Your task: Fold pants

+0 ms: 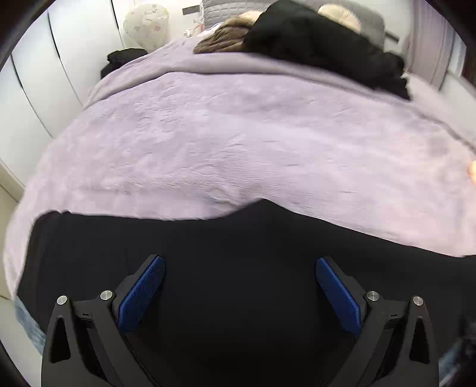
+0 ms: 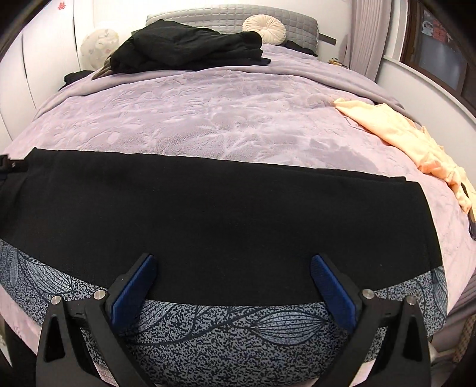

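Nearest, left gripper (image 1: 240,265): hovering with both blue-padded fingers (image 1: 142,294) spread wide, gripping nothing, black cloth filling the gap beneath. Right gripper (image 2: 233,263): likewise gaping, blue pads (image 2: 333,293) well apart, tips reaching over the near hem of the cloth, clasping nothing. Black pants (image 2: 208,214): lying flat as a broad band running left to right across the near part of the bed, far edge straight in the right wrist view, right end squared off; in the left wrist view the far edge rising to a shallow peak (image 1: 261,202) near the middle. Speckled grey-blue leaf-patterned cover (image 2: 238,336): showing under the pants' near edge and curving over the bed's near side. Lilac embossed blanket (image 2: 193,125): stretching beyond the pants toward the far end of the bed. Peach garment (image 2: 401,134): sprawling crumpled at the right edge of the blanket, well apart from the pants. Heap of black clothing (image 2: 190,49): sitting at the far left of the bed, a brownish piece (image 1: 223,40) poking out beside it. Round cream cushion (image 2: 263,28): leaning against the grey quilted headboard (image 2: 208,13) at the far end. White wardrobe doors (image 1: 35,89): standing along the left.
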Action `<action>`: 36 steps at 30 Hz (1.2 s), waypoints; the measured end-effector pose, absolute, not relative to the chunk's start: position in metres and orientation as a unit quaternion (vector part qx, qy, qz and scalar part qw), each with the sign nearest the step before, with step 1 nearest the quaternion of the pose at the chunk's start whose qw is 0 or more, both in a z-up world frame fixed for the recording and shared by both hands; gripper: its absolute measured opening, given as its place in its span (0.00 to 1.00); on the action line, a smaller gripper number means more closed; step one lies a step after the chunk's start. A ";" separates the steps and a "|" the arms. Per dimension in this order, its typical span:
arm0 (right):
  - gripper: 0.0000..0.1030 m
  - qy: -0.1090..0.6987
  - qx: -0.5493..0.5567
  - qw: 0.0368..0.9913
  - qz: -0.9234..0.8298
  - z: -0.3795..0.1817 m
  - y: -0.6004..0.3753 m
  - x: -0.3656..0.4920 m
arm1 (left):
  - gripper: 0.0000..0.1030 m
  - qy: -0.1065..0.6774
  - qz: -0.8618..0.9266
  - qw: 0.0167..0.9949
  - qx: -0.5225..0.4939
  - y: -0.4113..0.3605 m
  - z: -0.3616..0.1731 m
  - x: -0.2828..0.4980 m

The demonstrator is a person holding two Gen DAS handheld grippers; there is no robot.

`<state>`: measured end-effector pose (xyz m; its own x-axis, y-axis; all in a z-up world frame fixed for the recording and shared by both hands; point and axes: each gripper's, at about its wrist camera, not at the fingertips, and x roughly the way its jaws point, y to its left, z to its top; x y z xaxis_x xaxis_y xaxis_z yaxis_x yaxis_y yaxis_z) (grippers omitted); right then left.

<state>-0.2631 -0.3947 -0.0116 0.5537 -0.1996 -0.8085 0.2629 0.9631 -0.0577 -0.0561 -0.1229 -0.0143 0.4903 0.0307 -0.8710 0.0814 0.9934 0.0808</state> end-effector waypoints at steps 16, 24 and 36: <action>1.00 0.469 0.047 0.869 -0.150 -0.004 -0.389 -0.260 | 1.00 0.490 0.137 0.860 -0.047 0.088 -0.002 -0.076; 1.00 0.432 -0.057 0.899 0.035 0.029 -0.243 -0.229 | 1.00 0.468 -0.058 0.878 0.082 -0.090 0.002 -0.162; 1.00 0.472 -0.057 0.879 0.024 -0.005 -0.266 -0.234 | 1.00 0.460 -0.014 0.880 0.115 -0.048 -0.016 -0.161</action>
